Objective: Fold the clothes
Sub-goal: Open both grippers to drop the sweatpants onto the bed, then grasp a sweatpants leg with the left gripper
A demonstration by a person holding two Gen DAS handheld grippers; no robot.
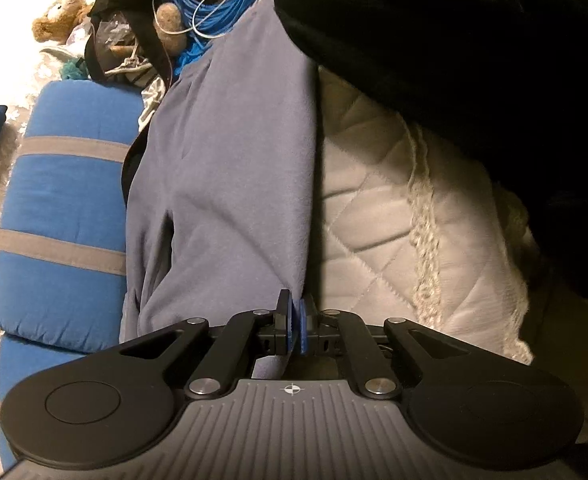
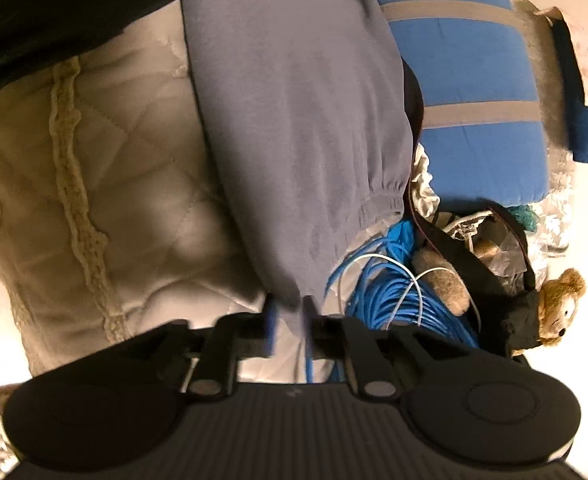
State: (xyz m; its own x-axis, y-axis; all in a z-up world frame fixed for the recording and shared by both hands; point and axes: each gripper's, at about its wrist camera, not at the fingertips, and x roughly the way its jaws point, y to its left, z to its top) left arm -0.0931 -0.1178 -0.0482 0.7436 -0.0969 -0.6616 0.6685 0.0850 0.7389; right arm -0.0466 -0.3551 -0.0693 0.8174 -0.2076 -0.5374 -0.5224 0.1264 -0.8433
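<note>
The gray-blue pants lie stretched over the white quilt, beside the blue pillow. The left tongs pinch one end of the pants. The right tongs pinch the other end, near the blue cable.

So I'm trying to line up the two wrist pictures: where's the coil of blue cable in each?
Left wrist: blue cable at top centre, past the grey garment's far end.
Right wrist: blue cable at lower centre-right, beside the right gripper.
Shared landmark: blue cushion with grey stripes, alongside the garment.
</note>
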